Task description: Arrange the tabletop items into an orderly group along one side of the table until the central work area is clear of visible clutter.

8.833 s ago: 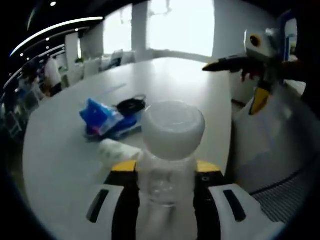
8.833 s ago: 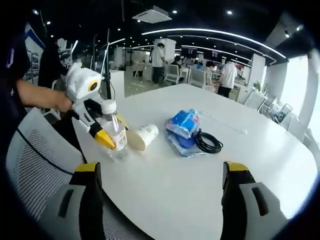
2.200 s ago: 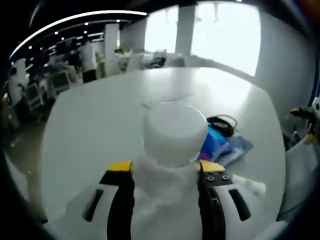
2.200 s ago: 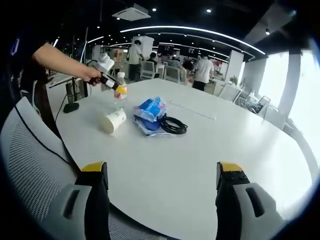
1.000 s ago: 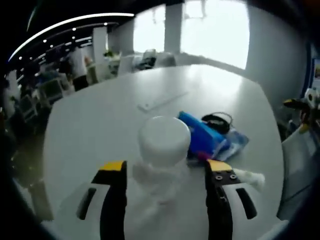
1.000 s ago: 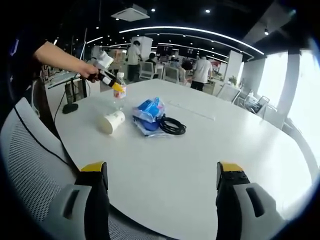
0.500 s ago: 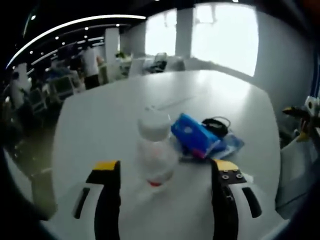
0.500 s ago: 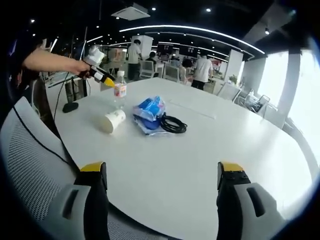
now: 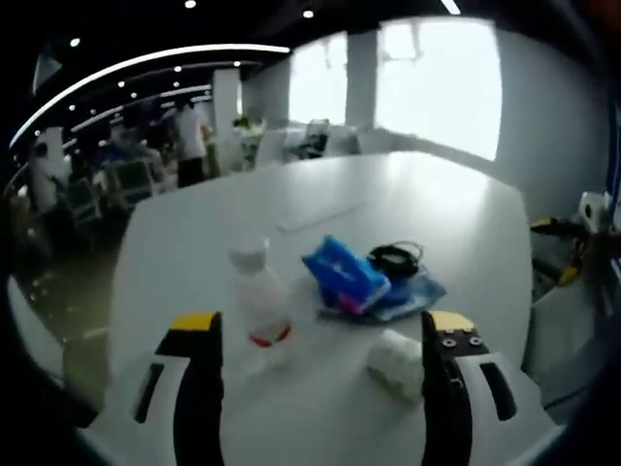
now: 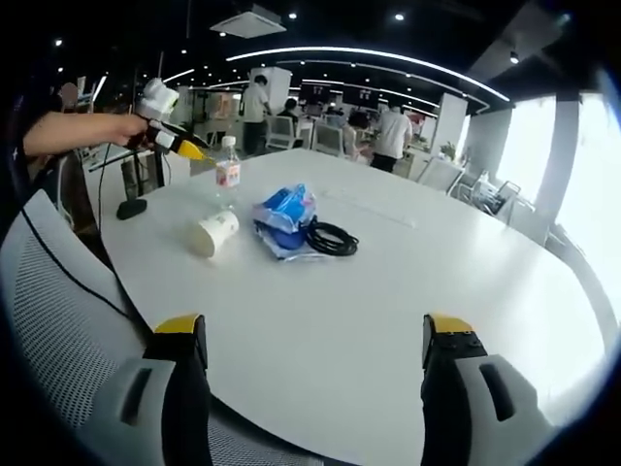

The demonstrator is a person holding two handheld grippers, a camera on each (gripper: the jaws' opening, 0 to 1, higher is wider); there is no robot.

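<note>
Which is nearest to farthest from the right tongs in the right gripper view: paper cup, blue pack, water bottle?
1. Paper cup, lying on its side, left of the group and nearest the table edge.
2. Blue pack, just right of the cup, a little farther in.
3. Water bottle, upright behind both, by the left tongs.

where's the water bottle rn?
Water bottle stands upright on the table near its far-left edge in the right gripper view, just beyond the paper cup, left of the blue packet.
</note>
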